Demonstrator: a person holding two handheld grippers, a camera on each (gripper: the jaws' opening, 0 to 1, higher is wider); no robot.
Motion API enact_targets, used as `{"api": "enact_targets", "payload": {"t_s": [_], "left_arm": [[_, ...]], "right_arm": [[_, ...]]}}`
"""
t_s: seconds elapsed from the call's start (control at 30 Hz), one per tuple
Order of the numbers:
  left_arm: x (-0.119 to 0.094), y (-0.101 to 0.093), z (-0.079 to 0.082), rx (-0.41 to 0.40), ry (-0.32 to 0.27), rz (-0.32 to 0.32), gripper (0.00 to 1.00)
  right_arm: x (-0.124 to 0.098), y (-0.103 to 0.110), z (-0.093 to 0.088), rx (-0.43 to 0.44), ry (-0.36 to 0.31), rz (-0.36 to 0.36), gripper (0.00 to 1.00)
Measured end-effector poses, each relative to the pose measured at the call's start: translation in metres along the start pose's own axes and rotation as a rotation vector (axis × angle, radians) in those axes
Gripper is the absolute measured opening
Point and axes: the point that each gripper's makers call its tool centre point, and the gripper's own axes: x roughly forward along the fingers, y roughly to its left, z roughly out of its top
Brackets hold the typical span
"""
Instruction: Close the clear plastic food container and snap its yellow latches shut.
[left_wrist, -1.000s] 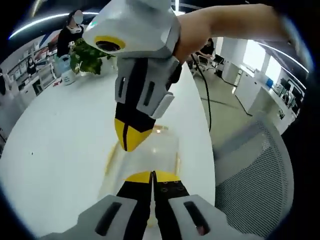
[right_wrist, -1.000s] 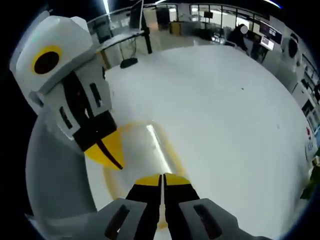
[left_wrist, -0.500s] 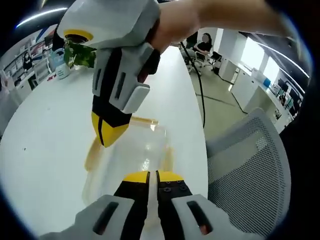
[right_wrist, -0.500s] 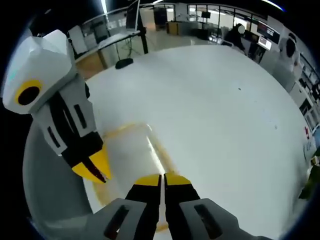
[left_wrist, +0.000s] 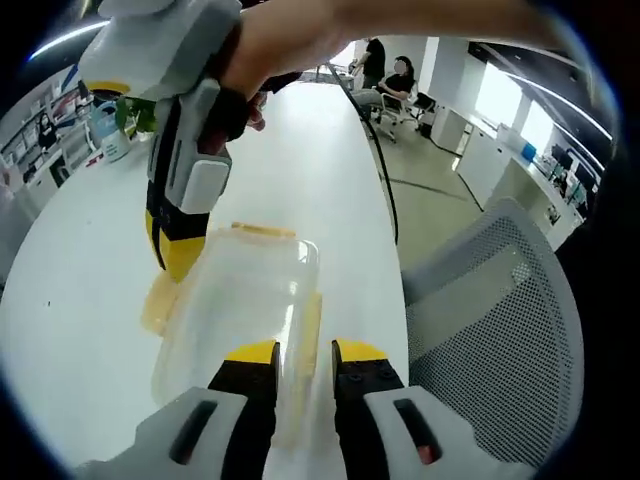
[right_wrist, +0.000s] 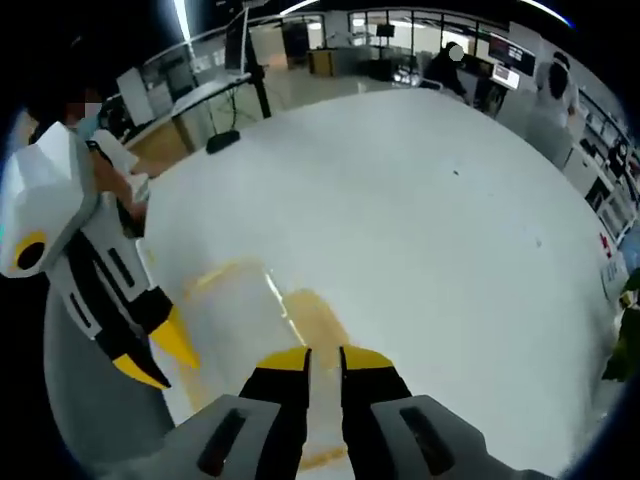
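The clear plastic container (left_wrist: 245, 300) lies on the white table (left_wrist: 80, 270) with its lid down. Yellow latches show at its far end (left_wrist: 262, 231), its left side (left_wrist: 158, 302) and its right side (left_wrist: 308, 325). My left gripper (left_wrist: 305, 352) is open a little at the near end, the right-side latch running up between its jaws. My right gripper (left_wrist: 178, 258) comes down from above, tips at the left-side latch. In the right gripper view my right gripper (right_wrist: 325, 358) stands slightly open over the container (right_wrist: 245, 305) and a yellow latch (right_wrist: 318, 318); the left gripper (right_wrist: 158, 358) is at the left, jaws apart.
A grey mesh office chair (left_wrist: 500, 320) stands just off the table's right edge. A potted plant (left_wrist: 130, 112) and a bottle sit at the table's far end. Desks, monitors and people fill the office behind. The table (right_wrist: 430, 230) stretches wide beyond the container.
Both grippers were shut and now stand slightly open. The right gripper has slid to the container's left side, and the left gripper has drawn back from the lid.
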Motion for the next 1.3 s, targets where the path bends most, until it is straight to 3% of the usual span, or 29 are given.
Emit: {"api": "enact_targets", "payload": {"t_s": [0.07,0.2,0.27,0.33,0.47,0.57,0.63,0.73,0.77,0.83,1.0,1.07,1.3], "left_arm": [[0.0,0.005,0.002,0.008,0.002,0.034,0.25],[0.002,0.01,0.003,0.059,0.02,0.077,0.26],[0.001,0.016,0.004,0.176,0.046,0.131,0.26],[0.004,0.013,0.001,0.237,0.077,0.141,0.27],[0.008,0.009,0.008,0.215,0.064,0.141,0.26],[0.01,0.006,0.012,0.291,0.089,0.156,0.28],[0.014,0.001,0.009,0.297,0.112,0.155,0.32],[0.017,0.003,-0.003,0.324,0.169,0.178,0.3],[0.017,0.004,0.001,0.335,0.15,0.186,0.29],[0.018,0.005,0.003,0.279,0.144,0.197,0.29],[0.02,0.007,0.004,0.28,0.141,0.196,0.32],[0.019,0.008,0.005,0.245,0.13,0.19,0.31],[0.019,0.008,0.004,0.206,0.112,0.186,0.3]], "right_arm": [[0.002,0.008,0.002,-0.054,-0.011,0.045,0.11],[0.008,0.004,-0.001,-0.064,0.035,0.023,0.15],[0.008,0.003,0.001,-0.04,0.032,0.031,0.15],[0.008,0.003,0.003,-0.039,0.033,0.041,0.16],[0.011,0.008,0.006,-0.074,0.039,0.097,0.22],[0.014,0.008,-0.004,-0.099,0.107,0.132,0.3],[0.015,0.012,-0.006,-0.089,0.114,0.175,0.29],[0.016,0.009,-0.006,-0.068,0.12,0.198,0.28],[0.016,0.01,-0.006,-0.07,0.121,0.209,0.27],[0.016,0.013,-0.007,-0.064,0.124,0.237,0.26],[0.017,0.012,-0.008,-0.018,0.153,0.273,0.26],[0.018,0.011,-0.009,0.003,0.167,0.286,0.26],[0.019,0.013,-0.01,-0.002,0.202,0.323,0.26]]}}
